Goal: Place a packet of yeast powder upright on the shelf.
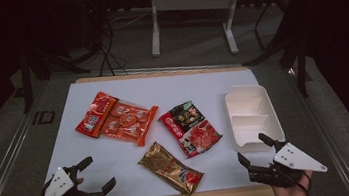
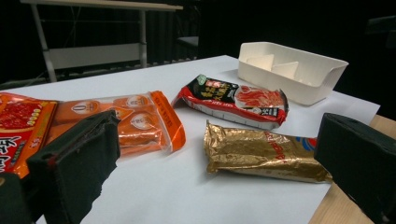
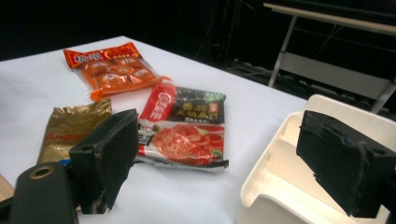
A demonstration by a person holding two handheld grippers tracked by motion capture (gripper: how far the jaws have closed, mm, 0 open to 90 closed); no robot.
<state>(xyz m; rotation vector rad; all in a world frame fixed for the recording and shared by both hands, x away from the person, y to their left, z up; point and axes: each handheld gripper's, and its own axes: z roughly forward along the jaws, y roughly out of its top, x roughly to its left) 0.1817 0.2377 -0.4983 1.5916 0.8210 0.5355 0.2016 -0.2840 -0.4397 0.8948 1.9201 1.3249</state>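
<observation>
Your left gripper (image 1: 93,174) and right gripper (image 1: 252,150) rest at the bottom corners of the frame, jaws spread wide and empty. The gold packet (image 1: 170,168) lies low in the centre between them. Nothing is grasped yet; next, probably reach for it.

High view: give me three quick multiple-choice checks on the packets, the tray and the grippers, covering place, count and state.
1. Where is the white tray?
A. right of the packets
B. left of them
C. under them

2. How many packets lie on the white sheet?
A. two
B. four
C. six

3. How do both hand-held grippers stand?
A. shut on a packet
B. open, holding nothing
C. inside the tray

Key: 1 A, it sits at the sheet's right side. 2 B, two orange, one red-black, one gold. 3 B, left hand-held gripper and right hand-held gripper show spread jaws.
</observation>
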